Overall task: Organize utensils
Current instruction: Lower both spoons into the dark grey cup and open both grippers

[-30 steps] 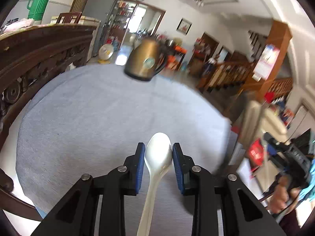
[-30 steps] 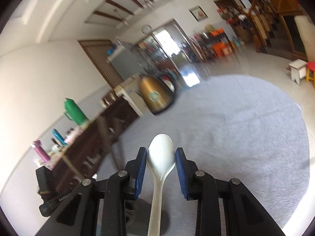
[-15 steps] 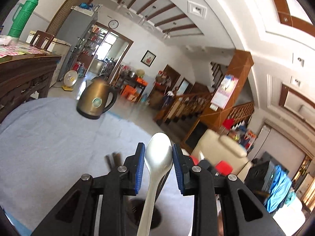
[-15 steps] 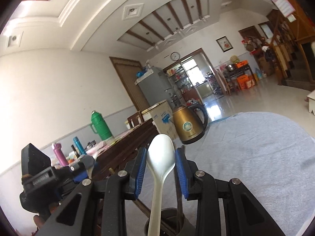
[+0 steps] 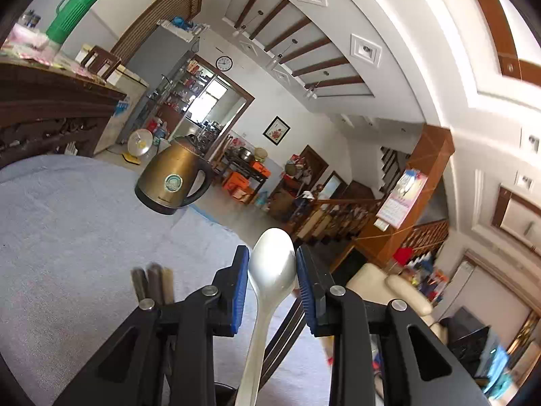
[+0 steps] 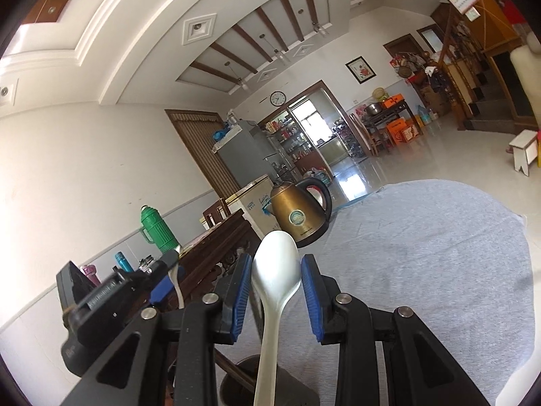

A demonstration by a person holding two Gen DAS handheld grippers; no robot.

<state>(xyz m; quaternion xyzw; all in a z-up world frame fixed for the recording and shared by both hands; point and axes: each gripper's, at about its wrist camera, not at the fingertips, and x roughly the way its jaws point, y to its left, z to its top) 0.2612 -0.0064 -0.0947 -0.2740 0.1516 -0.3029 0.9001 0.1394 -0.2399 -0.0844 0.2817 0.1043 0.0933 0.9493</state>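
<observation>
With each gripper, left and right, clamped on a white spoon, lower both handle-first, one after the other, into the dark holder.

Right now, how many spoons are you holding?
2: one white spoon between the left gripper pads, another spoon in the right gripper. More utensils below may be hidden.

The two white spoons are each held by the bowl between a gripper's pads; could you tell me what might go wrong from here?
1. The left gripper and right gripper pinch smooth bowls, so either spoon could slip or swing.
2. The holder below already has chopsticks; a handle may catch them.
</observation>
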